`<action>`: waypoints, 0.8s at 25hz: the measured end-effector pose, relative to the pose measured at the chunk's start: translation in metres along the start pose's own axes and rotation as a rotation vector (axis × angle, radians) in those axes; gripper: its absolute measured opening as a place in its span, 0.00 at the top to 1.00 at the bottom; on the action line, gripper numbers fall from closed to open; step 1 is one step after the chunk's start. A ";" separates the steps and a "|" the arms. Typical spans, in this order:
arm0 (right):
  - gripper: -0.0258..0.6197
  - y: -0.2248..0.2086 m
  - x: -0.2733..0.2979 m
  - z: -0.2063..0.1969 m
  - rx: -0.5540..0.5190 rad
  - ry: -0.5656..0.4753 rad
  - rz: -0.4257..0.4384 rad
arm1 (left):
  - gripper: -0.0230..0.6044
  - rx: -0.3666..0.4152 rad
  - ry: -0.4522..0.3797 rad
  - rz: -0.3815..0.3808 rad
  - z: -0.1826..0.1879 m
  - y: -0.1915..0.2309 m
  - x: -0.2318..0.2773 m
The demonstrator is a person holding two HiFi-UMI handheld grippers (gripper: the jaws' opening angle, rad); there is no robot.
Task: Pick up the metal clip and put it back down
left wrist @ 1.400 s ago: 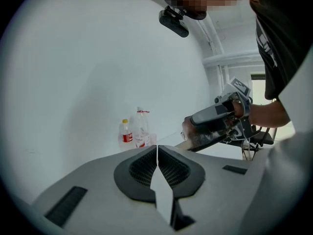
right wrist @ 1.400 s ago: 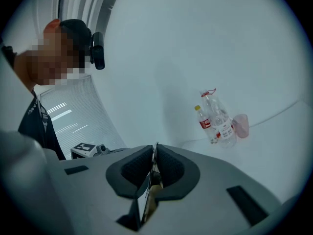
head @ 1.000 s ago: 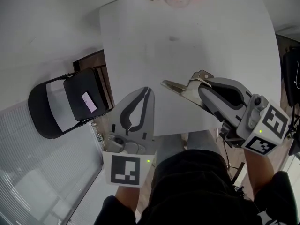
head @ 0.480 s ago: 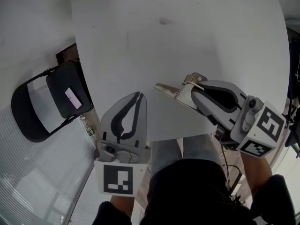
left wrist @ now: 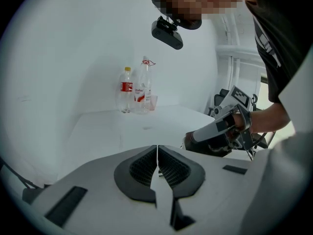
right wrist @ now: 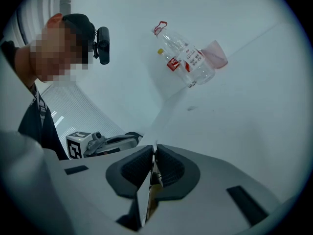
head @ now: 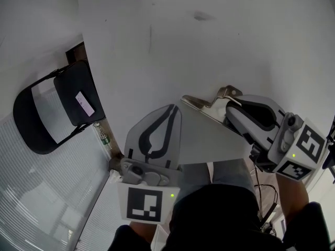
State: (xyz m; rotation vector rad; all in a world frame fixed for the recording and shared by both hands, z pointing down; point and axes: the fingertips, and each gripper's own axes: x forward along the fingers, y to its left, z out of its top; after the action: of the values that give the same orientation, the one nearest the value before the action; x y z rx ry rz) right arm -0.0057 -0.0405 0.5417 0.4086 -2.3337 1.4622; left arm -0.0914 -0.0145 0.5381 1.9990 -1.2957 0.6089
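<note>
The metal clip [head: 205,103], a silvery folded strip, sticks out to the left from my right gripper [head: 229,106], which is shut on it just above the white table [head: 209,41] near its front edge. In the right gripper view a thin metal blade [right wrist: 152,173] sits pinched between the pads. My left gripper [head: 171,109] hangs over the table's near edge, left of the clip and apart from it. Its jaws are shut with nothing between them [left wrist: 157,150]. Whether the clip touches the table I cannot tell.
Two bottles [left wrist: 126,89] [left wrist: 143,84] and a pink cup [right wrist: 216,55] stand at the table's far end. A black folding chair [head: 57,109] stands left of the table, with a small bottle [head: 102,136] on the floor beside it. The person's legs are under the front edge.
Both grippers have come down closer to the table, the clip still held in the right one. The head view has shifted, so the far bottles are out of it.
</note>
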 end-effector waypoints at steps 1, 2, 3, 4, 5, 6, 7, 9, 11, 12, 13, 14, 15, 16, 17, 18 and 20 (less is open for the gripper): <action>0.90 -0.002 0.002 -0.002 0.007 0.006 -0.001 | 0.93 -0.003 0.003 -0.002 -0.002 0.001 0.002; 0.90 -0.004 0.003 -0.003 0.014 0.011 -0.001 | 0.93 -0.005 0.006 -0.004 -0.004 0.002 0.003; 0.90 -0.005 0.006 -0.004 0.022 0.019 -0.003 | 0.93 -0.006 0.009 -0.007 -0.006 0.004 0.004; 0.90 -0.006 0.008 -0.006 0.027 0.029 -0.004 | 0.93 -0.007 0.013 -0.011 -0.008 0.005 0.005; 0.90 -0.007 0.010 -0.007 0.028 0.044 -0.008 | 0.93 -0.008 0.018 -0.014 -0.010 0.006 0.006; 0.90 -0.009 0.012 -0.009 0.023 0.060 -0.014 | 0.93 -0.009 0.022 -0.017 -0.012 0.007 0.007; 0.89 -0.011 0.014 -0.011 0.014 0.077 -0.021 | 0.93 -0.011 0.025 -0.019 -0.014 0.008 0.009; 0.90 -0.013 0.017 -0.014 -0.003 0.107 -0.034 | 0.93 -0.013 0.029 -0.020 -0.016 0.009 0.011; 0.90 -0.014 0.020 -0.016 -0.005 0.131 -0.039 | 0.93 -0.012 0.030 -0.021 -0.017 0.011 0.012; 0.90 -0.014 0.021 -0.017 0.001 0.141 -0.039 | 0.93 -0.011 0.028 -0.022 -0.016 0.012 0.012; 0.90 -0.014 0.022 -0.017 0.010 0.149 -0.039 | 0.93 -0.011 0.026 -0.023 -0.016 0.012 0.013; 0.90 -0.014 0.022 -0.017 0.021 0.155 -0.040 | 0.93 -0.010 0.023 -0.025 -0.016 0.012 0.013; 0.89 -0.014 0.022 -0.017 0.032 0.159 -0.042 | 0.93 -0.010 0.023 -0.027 -0.016 0.012 0.014; 0.89 -0.015 0.022 -0.017 0.044 0.162 -0.042 | 0.93 -0.011 0.023 -0.029 -0.016 0.011 0.015; 0.89 -0.015 0.022 -0.017 0.055 0.163 -0.042 | 0.93 -0.013 0.024 -0.030 -0.016 0.012 0.016; 0.89 -0.016 0.022 -0.017 0.062 0.164 -0.043 | 0.93 -0.015 0.025 -0.031 -0.016 0.012 0.016; 0.88 -0.016 0.023 -0.016 0.057 0.164 -0.052 | 0.93 -0.014 0.023 -0.034 -0.014 0.012 0.017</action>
State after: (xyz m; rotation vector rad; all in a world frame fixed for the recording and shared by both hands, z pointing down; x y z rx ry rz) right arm -0.0167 -0.0339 0.5713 0.3484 -2.1421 1.4824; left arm -0.0962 -0.0175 0.5630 1.9923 -1.2470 0.6034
